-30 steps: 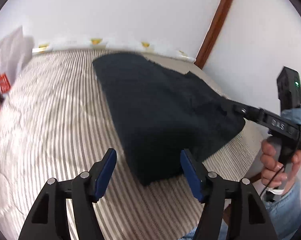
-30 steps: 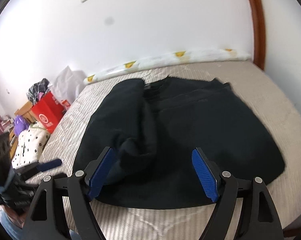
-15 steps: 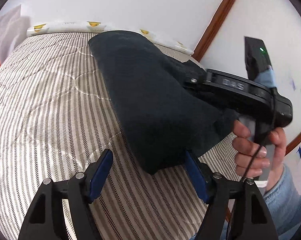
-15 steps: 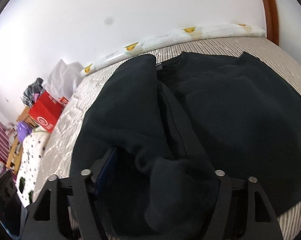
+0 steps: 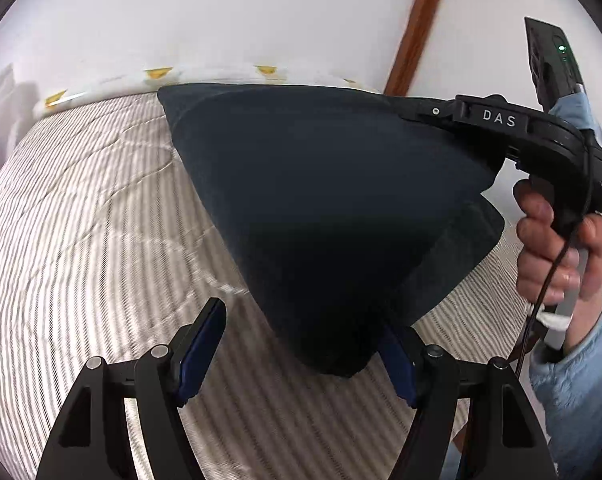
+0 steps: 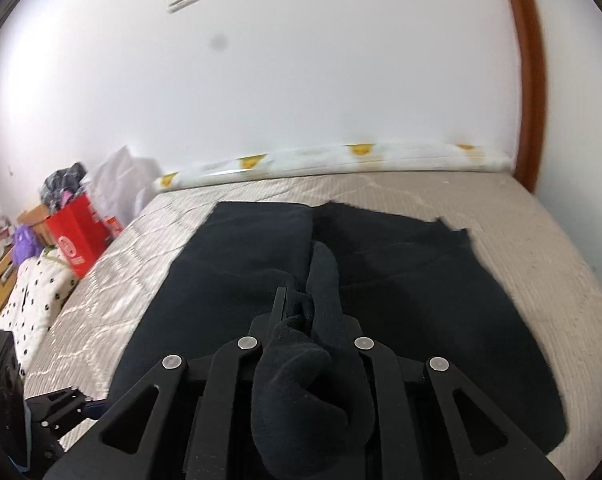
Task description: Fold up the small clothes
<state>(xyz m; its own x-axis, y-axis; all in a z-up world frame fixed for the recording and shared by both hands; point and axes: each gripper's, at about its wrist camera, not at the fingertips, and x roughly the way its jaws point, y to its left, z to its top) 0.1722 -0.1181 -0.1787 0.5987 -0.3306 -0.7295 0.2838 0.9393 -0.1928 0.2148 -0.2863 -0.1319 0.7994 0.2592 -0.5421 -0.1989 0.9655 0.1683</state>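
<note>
Right wrist: red bag (image 6: 79,232) beside bed (image 6: 501,216)

— What is seen on the left gripper (image 5: 301,356)?
— Black arms with round silver screws are seen, and blue pads (image 5: 199,354) are fixed on the fingers.

— And the right gripper (image 6: 309,312)?
— The same black arms and silver screws are seen. White letters, "DAS", are printed on its side. A small green light is lit on top. A thin black cable (image 5: 557,276) is hung from it.

— What is worn?
— A fuzzy light blue sleeve (image 5: 577,384) is worn.
</note>
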